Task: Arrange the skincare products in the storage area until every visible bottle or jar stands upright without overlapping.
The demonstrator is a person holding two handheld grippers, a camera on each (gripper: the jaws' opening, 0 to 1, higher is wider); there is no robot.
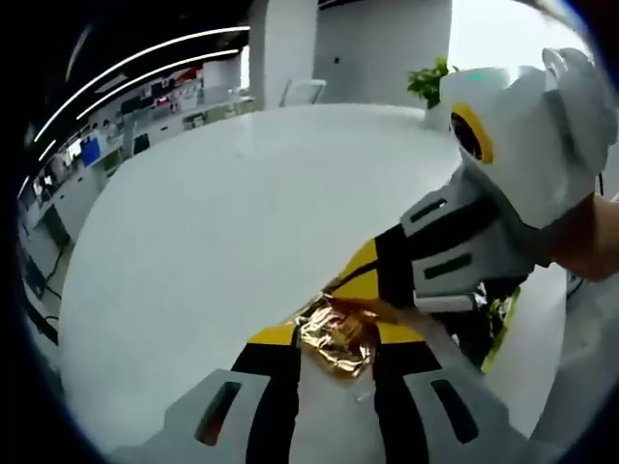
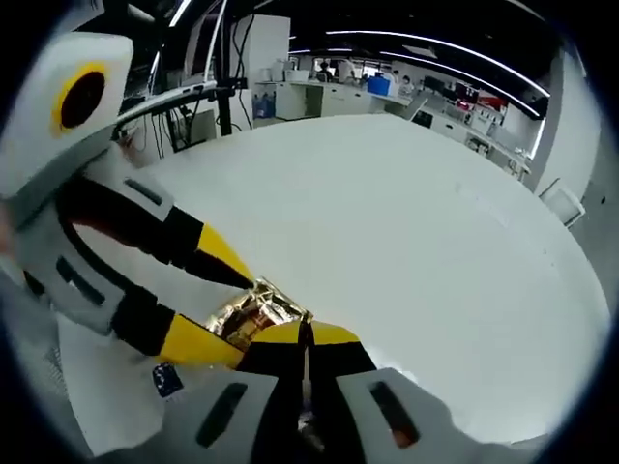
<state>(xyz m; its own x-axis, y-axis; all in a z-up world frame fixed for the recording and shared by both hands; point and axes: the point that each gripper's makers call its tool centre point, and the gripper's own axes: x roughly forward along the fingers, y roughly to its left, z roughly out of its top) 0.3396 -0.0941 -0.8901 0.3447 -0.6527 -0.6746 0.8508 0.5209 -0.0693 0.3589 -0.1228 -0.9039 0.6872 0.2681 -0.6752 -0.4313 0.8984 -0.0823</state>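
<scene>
A crinkled gold foil packet [image 1: 338,338] sits between the yellow-tipped jaws of my left gripper [image 1: 337,335], which is shut on it just above the white table [image 1: 213,242]. My right gripper [image 1: 356,278] comes in from the right, its tips pressed together on the packet's far edge. In the right gripper view, my right gripper [image 2: 306,331] has its jaws closed at the corner of the gold packet [image 2: 247,314]. There my left gripper [image 2: 208,295] reaches in from the left with one jaw on each side of the packet.
The big white table [image 2: 406,222] spreads out behind the packet. A potted plant [image 1: 431,81] and a chair [image 1: 302,92] stand at its far edge. A green-edged item [image 1: 503,329] lies under the right gripper. A small dark blue piece [image 2: 166,379] lies on white sheeting.
</scene>
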